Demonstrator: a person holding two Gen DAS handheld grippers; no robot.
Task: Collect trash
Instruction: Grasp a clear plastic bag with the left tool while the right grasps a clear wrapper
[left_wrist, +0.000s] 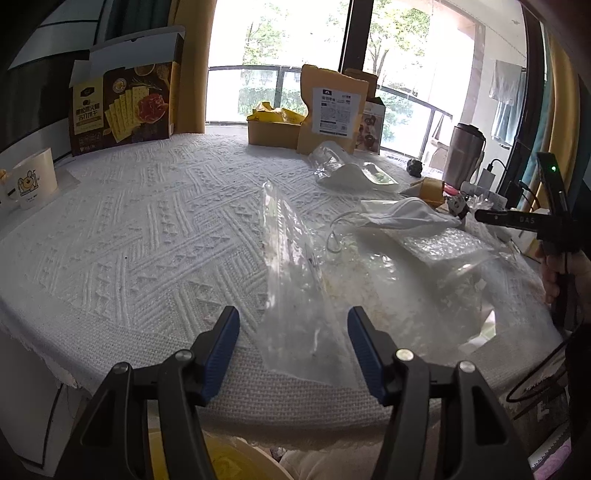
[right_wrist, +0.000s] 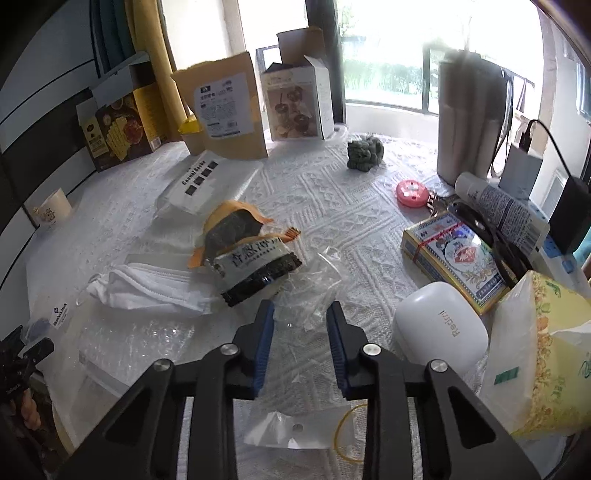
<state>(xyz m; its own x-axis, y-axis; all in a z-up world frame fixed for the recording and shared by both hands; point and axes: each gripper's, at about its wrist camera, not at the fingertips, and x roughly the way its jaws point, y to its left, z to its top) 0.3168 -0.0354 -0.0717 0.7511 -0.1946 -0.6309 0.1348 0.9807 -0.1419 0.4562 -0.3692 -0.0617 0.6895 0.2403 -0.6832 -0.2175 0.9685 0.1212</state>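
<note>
Left claw (left_wrist: 291, 354): jaws stand apart, pads not pressing anything; the near end of a clear bag (left_wrist: 295, 295) lies between them on the cloth.
Right claw (right_wrist: 300, 343): jaws narrow, with a crumpled clear wrapper (right_wrist: 314, 288) between them; whether the pads really press it I cannot tell.
Trash near right claw: a snack packet (right_wrist: 251, 258) just ahead and a little left; a white mask (right_wrist: 147, 288) further left; bubble wrap (right_wrist: 129, 339) left of the fingers.
Not trash, I think: earbud case (right_wrist: 439, 332) just right of the claw, card box (right_wrist: 454, 258) beyond it (these look like things to keep).
Table (left_wrist: 129, 240): left of the left claw it is mostly bare cloth; boxes stand far ahead by the window.
Progress: early, in my judgement. No piece is lifted, and no bin shows clearly.
Left to do: wrapper, bag, packet, mask, bubble wrap all remain on the table.
</note>
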